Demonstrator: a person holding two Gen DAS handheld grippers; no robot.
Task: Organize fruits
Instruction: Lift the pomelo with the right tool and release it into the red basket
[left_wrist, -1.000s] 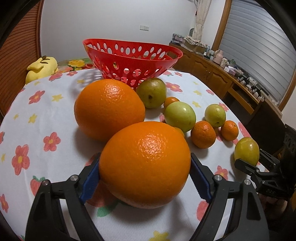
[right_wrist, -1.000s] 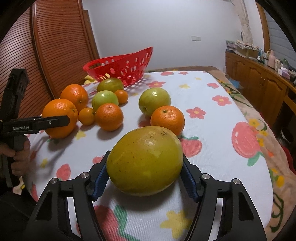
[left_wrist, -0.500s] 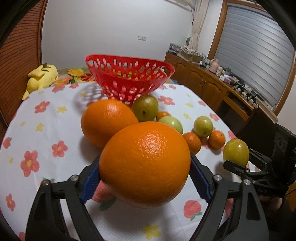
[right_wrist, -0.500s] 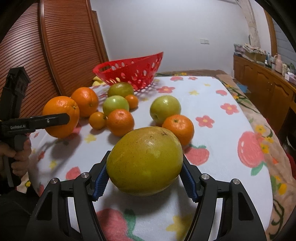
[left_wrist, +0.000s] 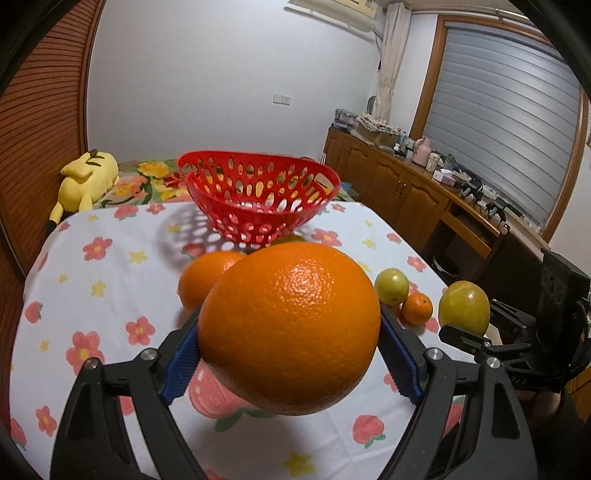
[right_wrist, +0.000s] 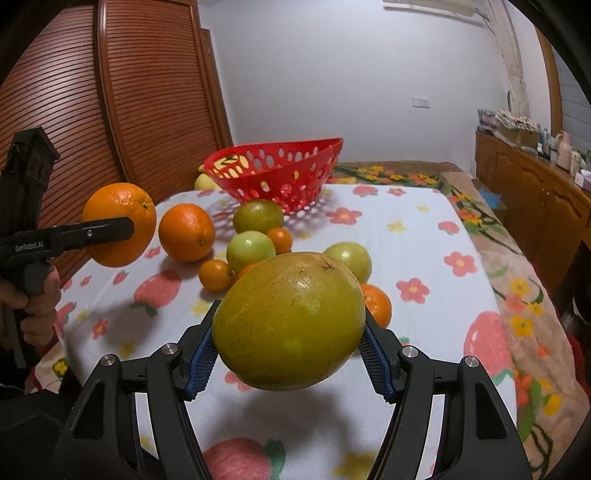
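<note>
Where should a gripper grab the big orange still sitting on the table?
Grab the big orange across its widest middle, coming down from above. It is round and would slip from an off-centre pinch, and the green fruit and small orange crowd one side, so a sideways approach would probably bump them.

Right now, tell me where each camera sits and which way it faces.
Left wrist: on the left gripper, facing the red basket; gripper clamps an orange.
Right wrist: on the right gripper, facing the basket; gripper clamps a yellow-green fruit; person's left hand shows.
Shared: basket, both held fruits.
</note>
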